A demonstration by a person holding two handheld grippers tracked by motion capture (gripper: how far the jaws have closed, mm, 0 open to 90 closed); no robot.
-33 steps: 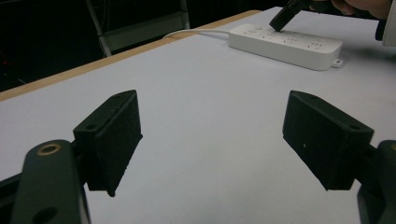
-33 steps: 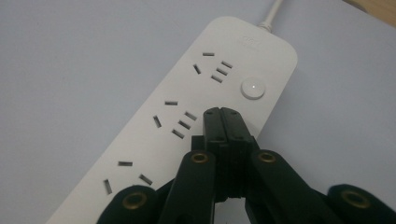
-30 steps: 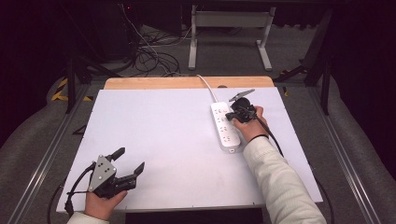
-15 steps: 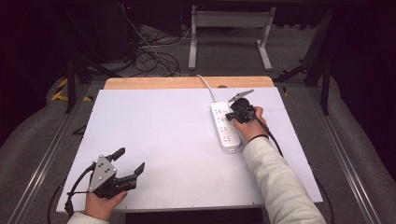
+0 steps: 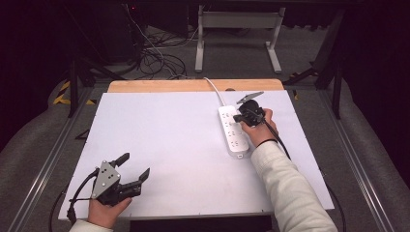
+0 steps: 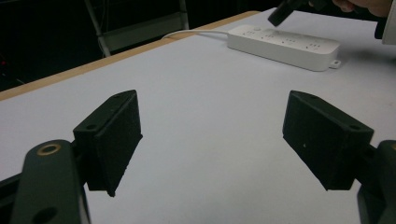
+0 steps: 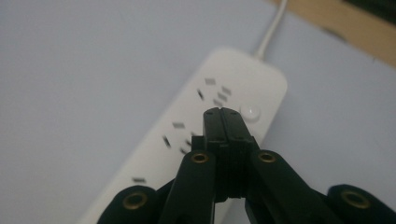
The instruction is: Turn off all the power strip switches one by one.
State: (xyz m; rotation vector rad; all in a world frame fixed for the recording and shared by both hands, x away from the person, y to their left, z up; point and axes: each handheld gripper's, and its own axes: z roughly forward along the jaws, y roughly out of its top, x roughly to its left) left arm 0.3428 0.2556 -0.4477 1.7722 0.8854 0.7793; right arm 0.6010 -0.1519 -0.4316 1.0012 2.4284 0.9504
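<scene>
Nearest the camera, at the lower left of the high view, the left gripper rests on the bench with its fingers spread wide and nothing between them, well apart from the work.

Farther up, right of centre in the high view, the right gripper hangs over the power strip with its fingers clenched together on nothing, the tips just short of the round button at the strip's cord end.

The likely step is a press on that button. The risk, as I judge it, is that the closed tips land on the plain casing beside the button or slide off its small smooth face. A slanted push could also skid the loose strip across the smooth sheet.

The strip is a long white bar lying at a slight angle, with several rows of socket slots. Its white cord leaves from the far end toward the wooden back edge of the bench.
</scene>
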